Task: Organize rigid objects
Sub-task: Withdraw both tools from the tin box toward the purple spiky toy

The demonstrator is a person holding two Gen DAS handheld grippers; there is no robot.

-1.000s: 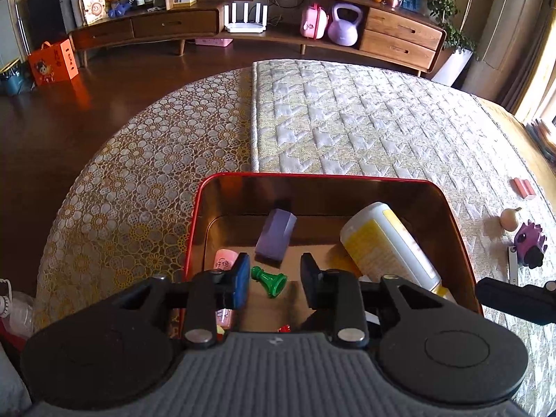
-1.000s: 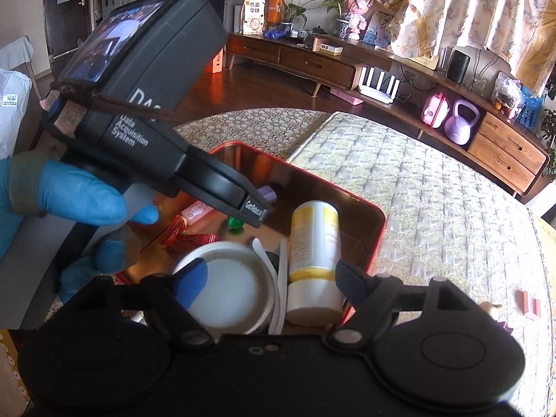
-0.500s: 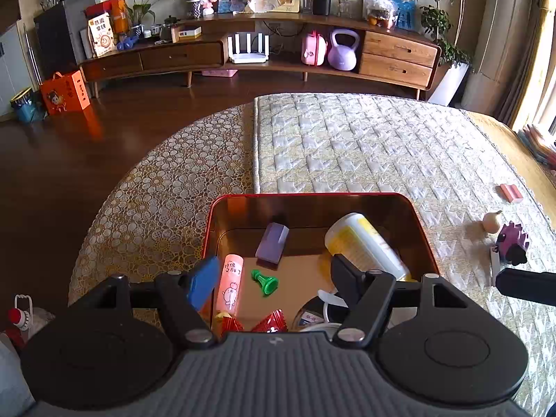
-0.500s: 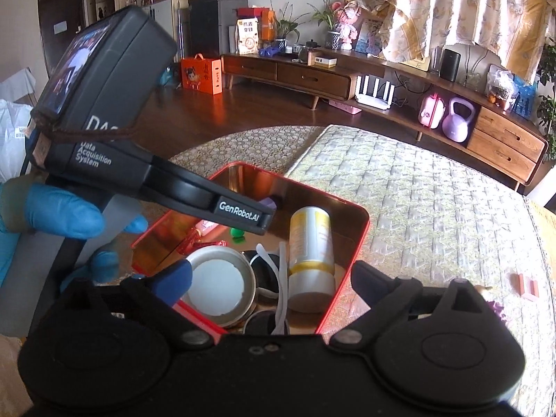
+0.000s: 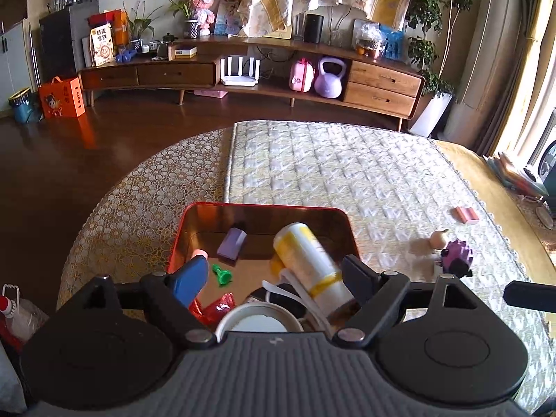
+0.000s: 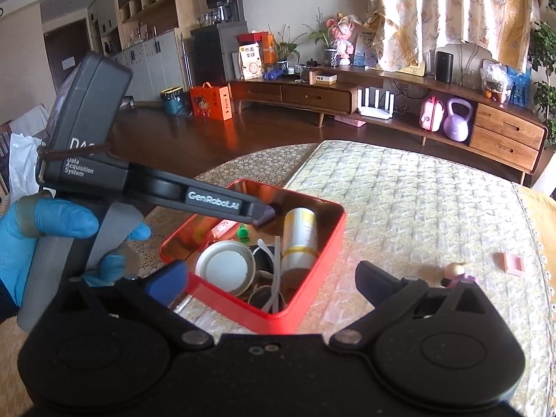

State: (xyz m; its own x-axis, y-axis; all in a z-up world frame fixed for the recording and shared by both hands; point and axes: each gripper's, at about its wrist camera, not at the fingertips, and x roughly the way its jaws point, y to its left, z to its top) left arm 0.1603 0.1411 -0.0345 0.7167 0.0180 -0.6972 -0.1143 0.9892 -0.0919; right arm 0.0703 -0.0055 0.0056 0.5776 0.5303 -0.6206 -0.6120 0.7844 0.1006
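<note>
Currently, the red tin (image 5: 342, 224) on the bed (image 5: 347, 173) holds a yellow-white bottle (image 5: 307, 259) at 3 o'clock, a purple block (image 5: 231, 241) at 12, a green piece (image 5: 221, 274) and a white lid (image 6: 226, 267). The left gripper (image 5: 274, 278) and right gripper (image 6: 274, 279) jaws are spread wide, holding nothing.

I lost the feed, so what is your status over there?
Both tongs open, empty: left, right. Red tin holds bottle, lid, small bits. Pink block, purple toy still outside on the table. Nothing blocking.

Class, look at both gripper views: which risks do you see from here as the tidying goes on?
1. The red tin is already crowded, and the yellow bottle lies slanted over other things; adding more may jam or shift it.
2. The pink block, wooden peg and purple toy lie near the table's far side; a nudge might knock them off.
</note>
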